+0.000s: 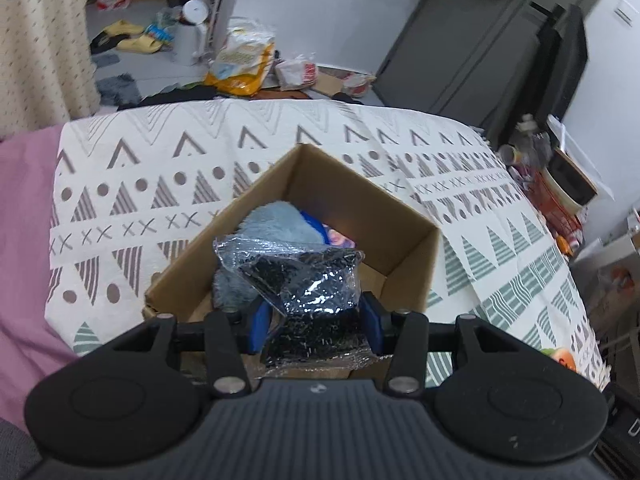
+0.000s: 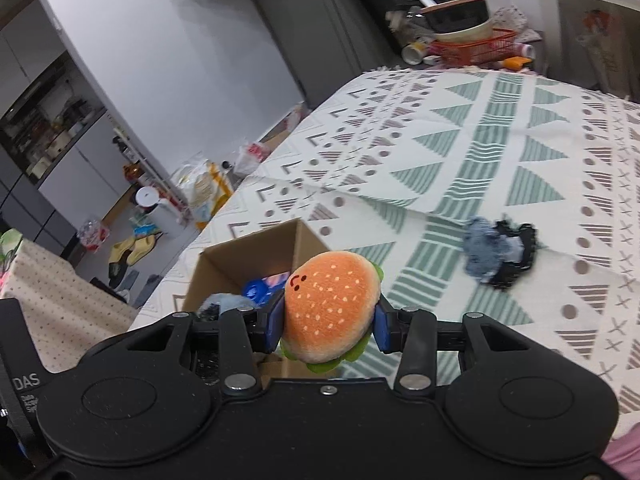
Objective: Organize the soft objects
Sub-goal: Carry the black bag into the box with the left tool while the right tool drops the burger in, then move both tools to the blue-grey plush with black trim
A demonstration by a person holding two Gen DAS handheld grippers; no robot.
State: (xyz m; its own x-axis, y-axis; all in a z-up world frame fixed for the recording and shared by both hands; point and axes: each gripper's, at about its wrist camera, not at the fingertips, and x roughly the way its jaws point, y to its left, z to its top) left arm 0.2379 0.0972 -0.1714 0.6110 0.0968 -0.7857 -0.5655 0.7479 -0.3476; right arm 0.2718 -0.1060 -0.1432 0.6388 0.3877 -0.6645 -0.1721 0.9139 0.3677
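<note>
In your left wrist view, the open brown cardboard box (image 1: 360,216) sits in the middle of the frame on the white bedspread with grey and green triangle patterns (image 1: 160,168). Inside it, toward its left wall, lies a fluffy pale blue plush item (image 1: 276,220); just right of that, deeper in the box, you can see a bright blue object with a patch of pink print (image 1: 332,236), too hidden to identify. Your left gripper (image 1: 316,320) is at the lower centre, its blue-padded fingers (image 1: 260,320) clamped on a crinkly clear plastic bag holding something black (image 1: 316,284); the bag's glossy top fans out over the near part of the box.

In your right wrist view, the same cardboard box (image 2: 248,256) appears lower left of centre, with the pale blue plush (image 2: 228,300) and the blue object (image 2: 256,290) peeking from it. Your right gripper (image 2: 328,324) is closed on a round orange plush hamburger with white seed dots, a tiny smiling face and a green felt lettuce edge (image 2: 332,300), held just right of the box's near corner. Further right, mid-frame, a crumpled blue-and-black fabric item (image 2: 500,252) lies on the bedspread (image 2: 520,140), well apart from the box and blurred.
</note>
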